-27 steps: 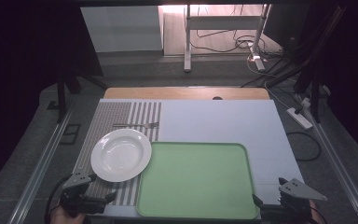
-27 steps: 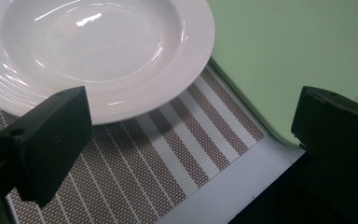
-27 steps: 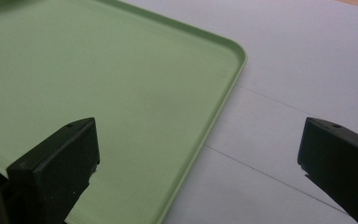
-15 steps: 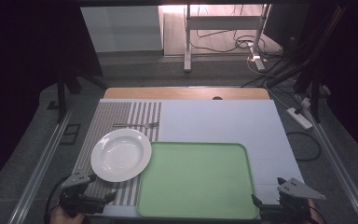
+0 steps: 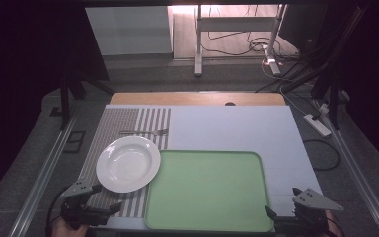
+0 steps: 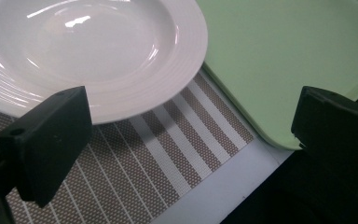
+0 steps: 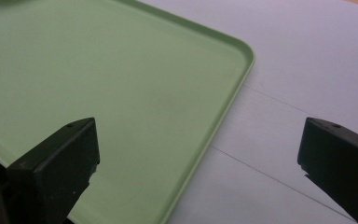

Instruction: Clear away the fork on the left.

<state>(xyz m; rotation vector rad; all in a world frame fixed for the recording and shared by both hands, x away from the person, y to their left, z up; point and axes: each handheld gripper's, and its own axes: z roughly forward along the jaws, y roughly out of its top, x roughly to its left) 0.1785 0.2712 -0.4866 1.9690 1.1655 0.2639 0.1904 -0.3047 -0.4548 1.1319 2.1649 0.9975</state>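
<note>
A white deep plate rests on the striped placemat, its right rim touching the empty green tray. A fork lies on the mat behind the plate. My left gripper hovers open at the table's front left corner, just short of the plate, with mat stripes and the tray's corner between its jaws. My right gripper stands open at the front right, by the tray's near right corner, nothing held.
The white table sheet spreads behind and right of the tray, with a wooden strip at the far edge. Beyond the table are a stand's legs, cables and a power strip on the floor.
Both grippers have drawn slightly back toward the near table edge. Plate, fork and tray have not moved.
</note>
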